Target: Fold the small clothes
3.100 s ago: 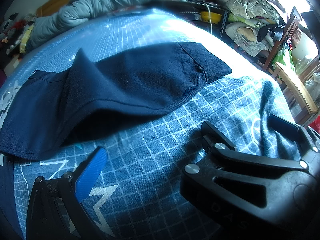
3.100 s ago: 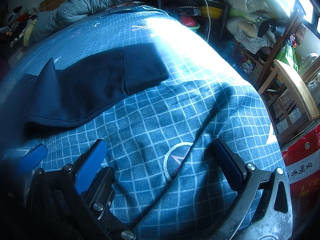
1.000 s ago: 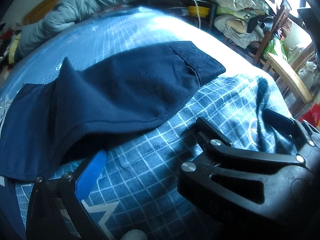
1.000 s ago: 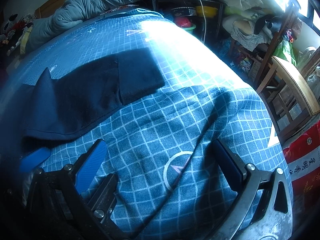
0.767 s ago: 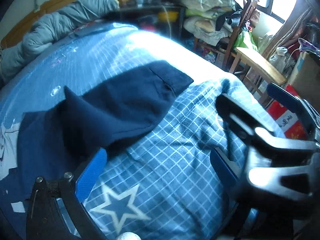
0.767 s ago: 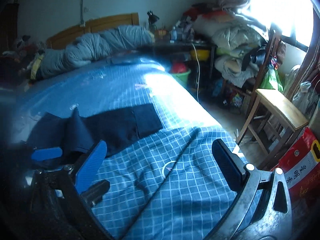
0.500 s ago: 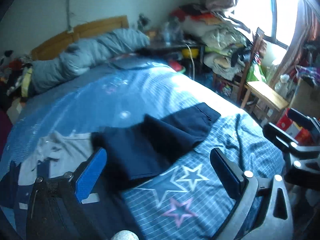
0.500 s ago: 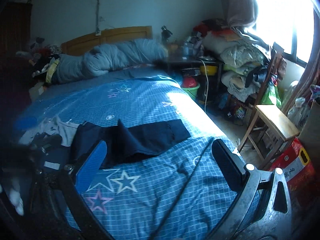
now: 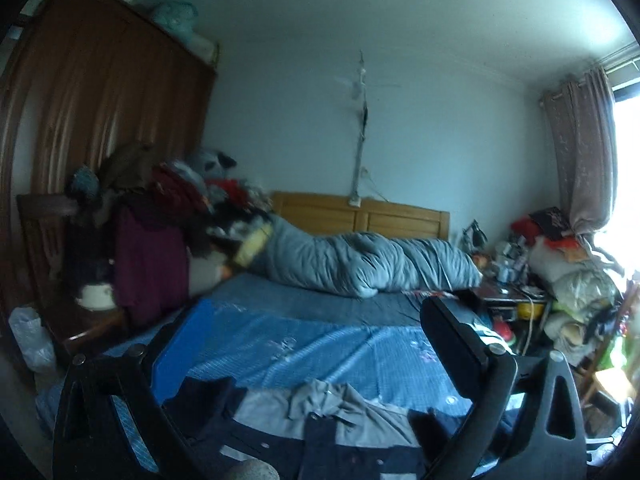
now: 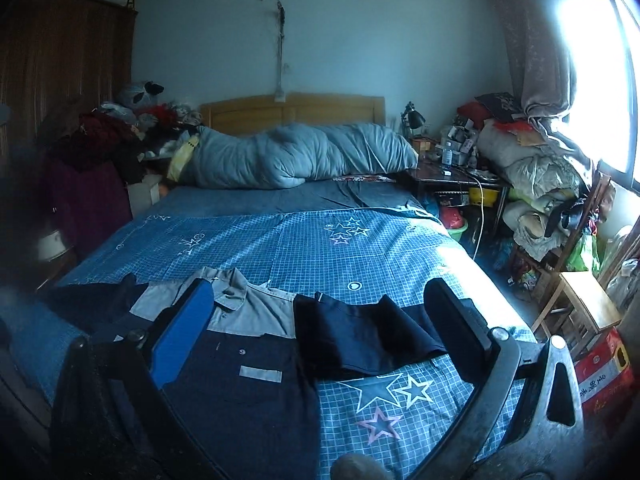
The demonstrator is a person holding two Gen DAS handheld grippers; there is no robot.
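A dark navy shirt with grey shoulders and collar lies flat near the foot of the bed, its right sleeve folded inward with a raised crease. In the left wrist view the same shirt shows low in the frame. My left gripper is open, held high above the bed and empty. My right gripper is open too, raised well above the shirt with nothing between its fingers.
The blue checked bedsheet with star prints covers the bed. A rolled grey duvet lies by the wooden headboard. A clothes pile and wardrobe stand left. A cluttered side table, bedding stack and wooden chair stand right.
Both grippers have pulled up and back from close above the folded sleeve, so the whole bed and room now show. The shirt stays where it lay.
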